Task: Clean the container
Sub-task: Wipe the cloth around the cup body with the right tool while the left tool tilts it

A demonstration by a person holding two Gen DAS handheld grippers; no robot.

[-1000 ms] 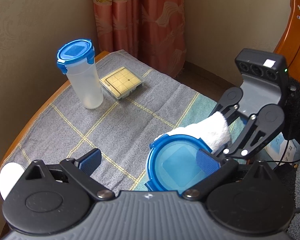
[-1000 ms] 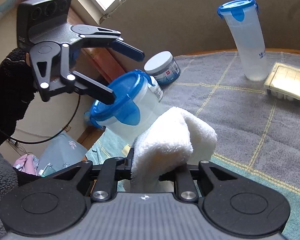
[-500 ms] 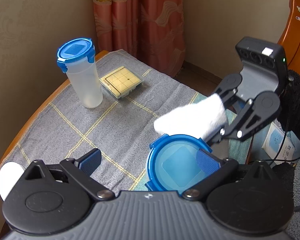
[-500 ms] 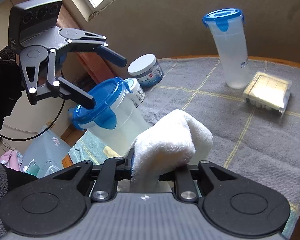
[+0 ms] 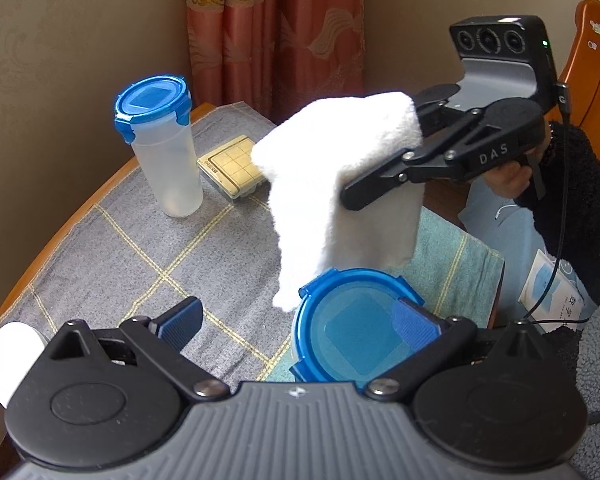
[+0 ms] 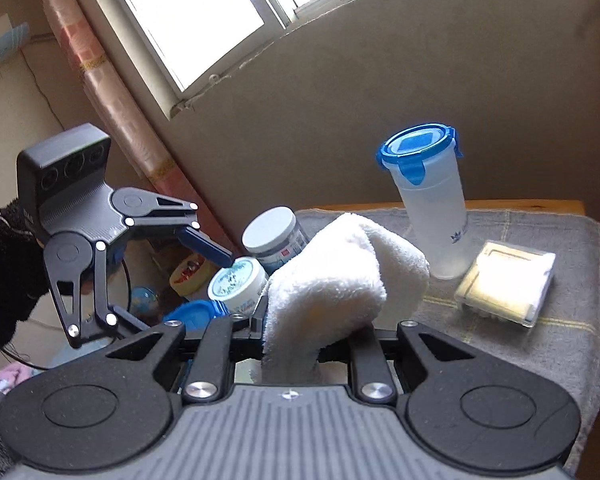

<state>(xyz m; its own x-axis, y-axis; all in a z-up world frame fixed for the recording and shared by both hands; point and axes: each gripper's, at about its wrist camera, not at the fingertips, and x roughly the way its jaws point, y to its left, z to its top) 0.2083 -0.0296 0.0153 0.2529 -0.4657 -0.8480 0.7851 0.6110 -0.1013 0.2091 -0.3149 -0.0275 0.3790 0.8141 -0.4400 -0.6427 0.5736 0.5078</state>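
White terry cloth [image 5: 332, 184], soft and limp, hangs pinched in the right gripper [image 5: 384, 184] jaws above the blue-lidded container [image 5: 356, 332]. Left gripper [image 5: 296, 320] jaws spread wide, one finger across the lid. Likely light, slick plastic; hold its body low.

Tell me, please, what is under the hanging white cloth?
The cloth, clamped in the right gripper, hangs over the blue lid of the near container and grey tablecloth. The container's body is hidden below its lid.
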